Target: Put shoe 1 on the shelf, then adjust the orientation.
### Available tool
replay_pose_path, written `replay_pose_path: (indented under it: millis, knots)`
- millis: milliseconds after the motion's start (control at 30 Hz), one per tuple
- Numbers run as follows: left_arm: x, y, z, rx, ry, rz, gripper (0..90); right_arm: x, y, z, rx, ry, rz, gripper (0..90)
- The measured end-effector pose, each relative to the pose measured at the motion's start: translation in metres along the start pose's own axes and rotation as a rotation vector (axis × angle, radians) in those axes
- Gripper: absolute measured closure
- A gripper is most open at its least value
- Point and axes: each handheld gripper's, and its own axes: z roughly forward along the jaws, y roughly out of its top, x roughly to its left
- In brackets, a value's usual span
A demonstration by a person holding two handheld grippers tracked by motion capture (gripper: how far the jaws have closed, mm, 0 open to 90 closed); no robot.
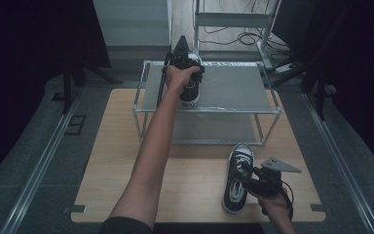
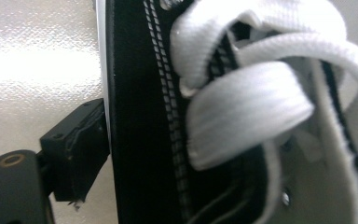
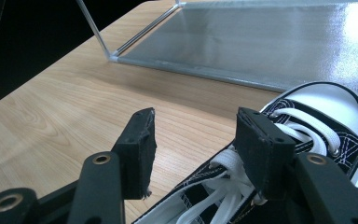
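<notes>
On the top shelf of the metal shoe rack (image 1: 233, 90), near its back left corner, stands a black-and-white sneaker (image 1: 191, 83), toe toward the person. The left gripper (image 1: 182, 61) is at this shoe; in the left gripper view one black pad sits at the outer side of the canvas wall (image 2: 135, 116), beside the white laces (image 2: 247, 102), and whether the pads press on it I cannot tell. No pad is seen biting the canvas, so the shoe looks set down.

The second sneaker (image 1: 237, 178) lies on the wooden table (image 1: 126, 161) near its front right corner, toe toward the rack. The right gripper (image 3: 193, 147) hovers above its lace area, jaws apart and straddling one side wall, probably ready to pinch it.
</notes>
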Motion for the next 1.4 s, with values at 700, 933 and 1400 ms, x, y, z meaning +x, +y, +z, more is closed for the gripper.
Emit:
replay_pose_path:
  millis: [700,933,1400]
  knots:
    - [0.006,-0.038,-0.058,-0.203,-0.219,0.242,17.7,0.005,0.003,-0.004,-0.013,-0.007,-0.016,48.2]
    - [0.018,-0.070,-0.076,-0.277,-0.308,0.387,26.4,0.017,0.003,-0.002,-0.006,0.006,-0.050,51.5]
    - [0.058,-0.127,-0.099,-0.350,-0.430,0.509,25.5,0.048,-0.001,0.009,0.039,0.071,-0.144,80.8]
